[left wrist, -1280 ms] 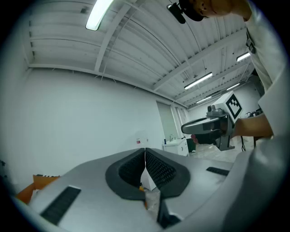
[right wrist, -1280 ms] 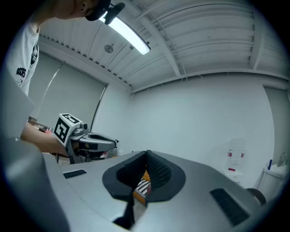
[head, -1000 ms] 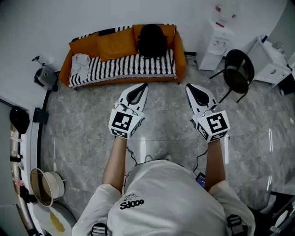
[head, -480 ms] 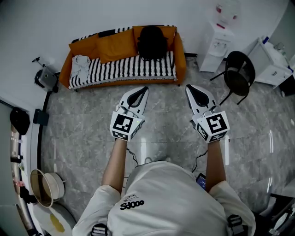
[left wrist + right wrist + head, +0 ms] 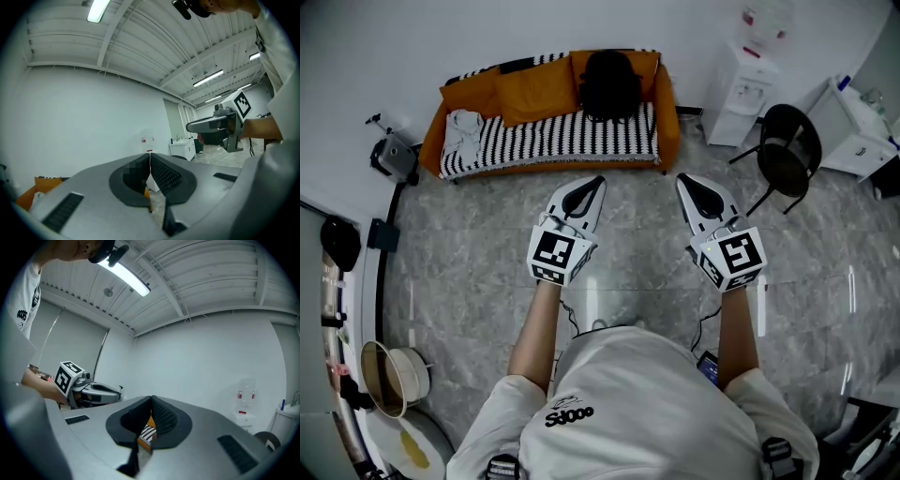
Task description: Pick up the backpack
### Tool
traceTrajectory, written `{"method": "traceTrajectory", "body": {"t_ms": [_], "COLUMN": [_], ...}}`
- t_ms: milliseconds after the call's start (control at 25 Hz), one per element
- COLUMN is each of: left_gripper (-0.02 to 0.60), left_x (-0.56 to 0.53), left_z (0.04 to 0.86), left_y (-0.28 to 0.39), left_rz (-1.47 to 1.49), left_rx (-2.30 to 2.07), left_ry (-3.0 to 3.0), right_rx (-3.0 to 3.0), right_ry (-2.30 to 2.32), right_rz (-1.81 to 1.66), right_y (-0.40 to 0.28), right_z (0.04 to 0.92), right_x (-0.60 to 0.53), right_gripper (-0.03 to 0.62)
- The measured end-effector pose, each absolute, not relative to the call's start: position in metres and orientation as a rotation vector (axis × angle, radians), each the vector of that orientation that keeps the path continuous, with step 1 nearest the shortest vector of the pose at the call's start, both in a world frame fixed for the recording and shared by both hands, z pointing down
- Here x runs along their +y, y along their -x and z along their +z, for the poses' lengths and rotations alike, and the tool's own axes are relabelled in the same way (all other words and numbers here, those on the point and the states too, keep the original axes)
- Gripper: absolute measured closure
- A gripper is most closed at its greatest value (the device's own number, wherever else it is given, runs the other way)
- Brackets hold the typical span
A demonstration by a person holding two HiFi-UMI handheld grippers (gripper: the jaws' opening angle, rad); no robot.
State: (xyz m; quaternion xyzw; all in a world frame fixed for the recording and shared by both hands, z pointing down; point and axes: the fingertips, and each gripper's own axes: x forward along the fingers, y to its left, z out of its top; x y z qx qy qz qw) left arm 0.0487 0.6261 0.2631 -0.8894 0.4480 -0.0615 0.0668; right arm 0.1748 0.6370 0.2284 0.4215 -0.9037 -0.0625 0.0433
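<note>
Left tongs (image 5: 596, 182) and right tongs (image 5: 683, 180) both closed, nothing between them; over the last second they edged slightly forward, toward the sofa (image 5: 551, 142). Backpack (image 5: 609, 82) sits on the sofa seat against the orange backrest, well apart from both tips. Judged: approach barely begun, grasp not yet possible.

A grey marbled tile floor (image 5: 469, 272) met a plain white wall (image 5: 394, 37). Against the wall stood an orange sofa with a black-and-white striped cover (image 5: 553, 141). To its right were a white water dispenser (image 5: 745, 89) and a black round chair (image 5: 787, 150).
</note>
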Motion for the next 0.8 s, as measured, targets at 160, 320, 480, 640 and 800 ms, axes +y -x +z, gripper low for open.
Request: {"method": "traceTrajectory", "body": {"t_ms": [160, 320, 480, 640, 800], "left_gripper": [0.560, 0.560, 0.560, 0.560, 0.560], "left_x": [0.622, 0.620, 0.620, 0.617, 0.606], "left_z": [0.263, 0.264, 0.273, 0.283, 0.282], "left_y": [-0.061, -0.073, -0.082, -0.093, -0.096], "left_rz": [-0.186, -0.190, -0.192, -0.211, -0.212], "left_rx": [1.361, 1.389, 1.420, 1.439, 1.431], "left_ry": [2.689, 2.682, 2.685, 2.690, 2.692], "right_rx": [-2.770, -2.778, -2.775, -2.772, -2.779], "right_ry": [-1.265, -1.255, -1.262, -1.266, -1.261], "right_rz": [-0.181, -0.171, -0.174, -0.172, -0.171], "right_y": [-0.186, -0.202, -0.213, -0.224, -0.226], "right_z": [0.232, 0.234, 0.234, 0.238, 0.240], "right_x": [0.632, 0.627, 0.620, 0.613, 0.604], "right_gripper": [0.562, 0.562, 0.562, 0.562, 0.562]}}
